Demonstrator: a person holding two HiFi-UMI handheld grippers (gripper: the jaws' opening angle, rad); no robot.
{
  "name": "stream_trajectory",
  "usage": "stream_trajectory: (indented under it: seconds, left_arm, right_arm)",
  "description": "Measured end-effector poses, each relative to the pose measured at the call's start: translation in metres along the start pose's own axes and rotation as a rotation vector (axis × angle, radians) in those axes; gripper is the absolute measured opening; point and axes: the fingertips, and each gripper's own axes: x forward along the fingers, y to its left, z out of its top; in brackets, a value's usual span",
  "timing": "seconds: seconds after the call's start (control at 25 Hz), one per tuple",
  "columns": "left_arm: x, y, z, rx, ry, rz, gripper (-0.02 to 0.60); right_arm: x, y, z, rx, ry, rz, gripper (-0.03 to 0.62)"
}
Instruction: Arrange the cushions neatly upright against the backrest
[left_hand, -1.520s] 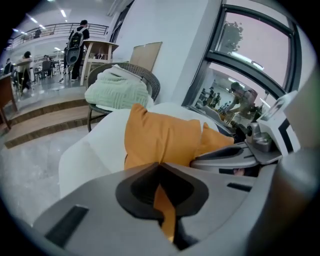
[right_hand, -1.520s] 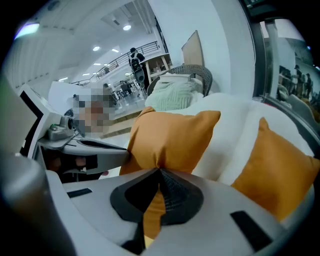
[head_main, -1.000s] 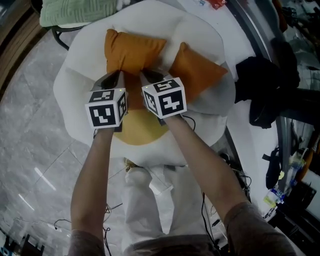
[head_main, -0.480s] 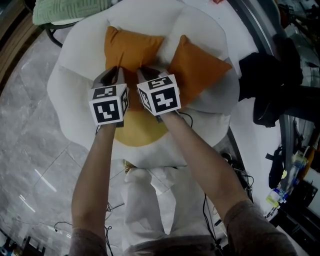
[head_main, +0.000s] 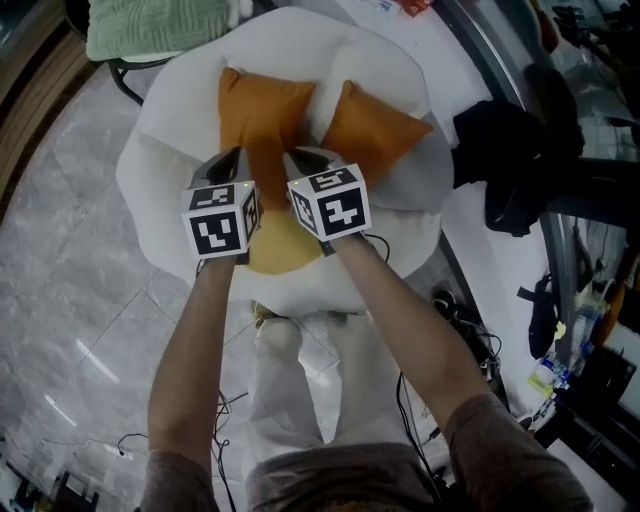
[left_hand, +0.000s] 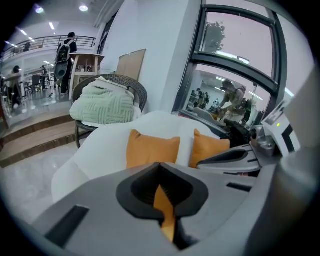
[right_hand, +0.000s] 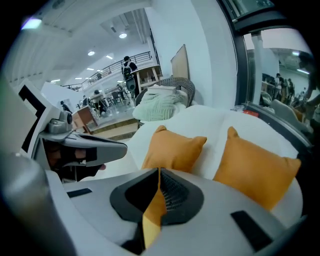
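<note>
Third cushion pinched by both grippers, backrest straight ahead

Three orange cushions, two grippers, one white chair (head_main: 150, 185); the left cushion (head_main: 265, 105) and right cushion (head_main: 375, 130) stand upright against the backrest (head_main: 300, 40); the third cushion (head_main: 280, 245) lies low on the seat, its long axis running side to side; the left gripper (head_main: 233, 155) and right gripper (head_main: 300, 156) are each closed on a sliver of what looks like its far edge, side by side; the backrest lies just beyond the jaws, the cushion's bulk trailing back towards the person; the narrow gap between the upright pair sits nearer the right gripper.
</note>
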Motion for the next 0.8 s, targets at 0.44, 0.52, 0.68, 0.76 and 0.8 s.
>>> stream_trajectory:
  seconds: [0.44, 0.52, 0.68, 0.76, 0.8]
  left_arm:
    - [-0.160, -0.072, 0.049, -0.058, 0.030, -0.140, 0.006]
    - [-0.188, -0.087, 0.056, -0.053, 0.034, -0.151, 0.006]
    - [-0.240, -0.122, 0.068, -0.019, 0.033, -0.191, 0.006]
    - [-0.267, -0.140, 0.072, -0.004, 0.031, -0.210, 0.006]
    - [-0.280, -0.148, 0.074, 0.001, 0.028, -0.219, 0.006]
  right_arm:
    - [-0.152, 0.064, 0.041, 0.137, -0.077, -0.011, 0.026]
    - [-0.182, 0.076, 0.049, 0.139, -0.094, 0.011, 0.026]
    - [-0.238, 0.100, 0.062, 0.121, -0.118, 0.069, 0.026]
    - [-0.265, 0.113, 0.062, 0.073, -0.112, 0.091, 0.026]
    - [-0.278, 0.117, 0.061, 0.040, -0.109, 0.099, 0.026]
